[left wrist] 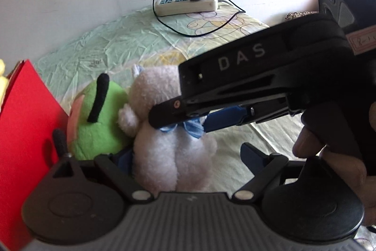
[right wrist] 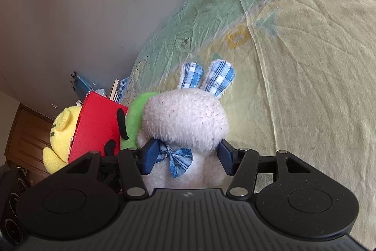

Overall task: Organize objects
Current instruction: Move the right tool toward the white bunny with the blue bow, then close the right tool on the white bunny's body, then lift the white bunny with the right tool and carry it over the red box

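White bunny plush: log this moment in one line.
right tool astride white bunny plush neck, grip uncertain | left tool open around its body | green plush touching | on bedsheet

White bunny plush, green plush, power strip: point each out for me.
white bunny plush [right wrist: 185,119], right wrist view, on its head.
green plush [left wrist: 101,114], left wrist view, on its green body.
power strip [left wrist: 185,4], left wrist view, on its casing.

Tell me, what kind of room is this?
Probably a bedroom: soft toys such as a white plush rabbit with blue checked ears sit on a wrinkled green-and-yellow cartoon bedsheet, with a white power strip against the wall.
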`<state>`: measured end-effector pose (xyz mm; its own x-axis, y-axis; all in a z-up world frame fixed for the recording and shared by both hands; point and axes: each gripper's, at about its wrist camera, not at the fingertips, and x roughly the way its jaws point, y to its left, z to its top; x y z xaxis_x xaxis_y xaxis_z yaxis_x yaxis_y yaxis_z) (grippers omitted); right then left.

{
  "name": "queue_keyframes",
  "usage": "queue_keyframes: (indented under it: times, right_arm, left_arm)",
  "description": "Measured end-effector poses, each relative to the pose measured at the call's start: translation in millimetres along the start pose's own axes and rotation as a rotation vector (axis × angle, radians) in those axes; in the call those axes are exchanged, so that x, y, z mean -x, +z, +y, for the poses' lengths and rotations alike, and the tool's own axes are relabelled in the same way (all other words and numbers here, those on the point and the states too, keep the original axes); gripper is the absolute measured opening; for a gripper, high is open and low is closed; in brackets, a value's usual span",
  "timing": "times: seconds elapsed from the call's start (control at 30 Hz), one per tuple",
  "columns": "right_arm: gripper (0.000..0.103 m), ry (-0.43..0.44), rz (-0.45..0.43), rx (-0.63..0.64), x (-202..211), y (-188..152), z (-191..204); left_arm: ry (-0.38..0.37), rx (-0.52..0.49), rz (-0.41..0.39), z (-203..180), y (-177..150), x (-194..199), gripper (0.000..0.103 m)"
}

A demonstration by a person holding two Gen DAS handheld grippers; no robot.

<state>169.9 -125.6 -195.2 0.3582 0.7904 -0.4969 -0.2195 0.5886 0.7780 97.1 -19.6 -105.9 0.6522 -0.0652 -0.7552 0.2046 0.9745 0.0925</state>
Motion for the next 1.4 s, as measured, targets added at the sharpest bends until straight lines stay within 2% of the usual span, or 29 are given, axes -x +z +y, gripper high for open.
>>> queue_keyframes:
  times: [0.5, 0.67, 0.73, 0.83, 1.0, 1.2, 1.4]
  right_arm:
    - [0.051, -0.168, 0.041, 0.149, 49, -37, 23]
    - [0.052, -0.212, 0.07, 0.157, 66, -54, 28]
    - [0.056, -0.221, 0.086, 0.16, 73, -61, 30]
    - [0.063, -0.212, 0.103, 0.155, 81, -70, 31]
    - [0.063, -0.172, 0.117, 0.156, 92, -73, 34]
    - [0.063, -0.122, 0.056, 0.088, 109, -61, 21]
    - [0.063, -0.082, 0.081, 0.042, 90, -57, 3]
  left_arm:
    - [-0.16, 0.047, 0.068, -36, -19, 30, 0.089]
    - [-0.209, 0.049, 0.09, -53, -30, 42, 0.089]
    - [-0.225, 0.047, 0.1, -60, -35, 46, 0.089]
    - [-0.244, 0.031, 0.111, -68, -45, 54, 0.09]
    - [-0.223, 0.065, 0.135, -61, -52, 55, 0.09]
    - [-0.179, 0.128, 0.079, -40, -44, 68, 0.093]
    - [-0.168, 0.133, 0.062, -37, -30, 55, 0.094]
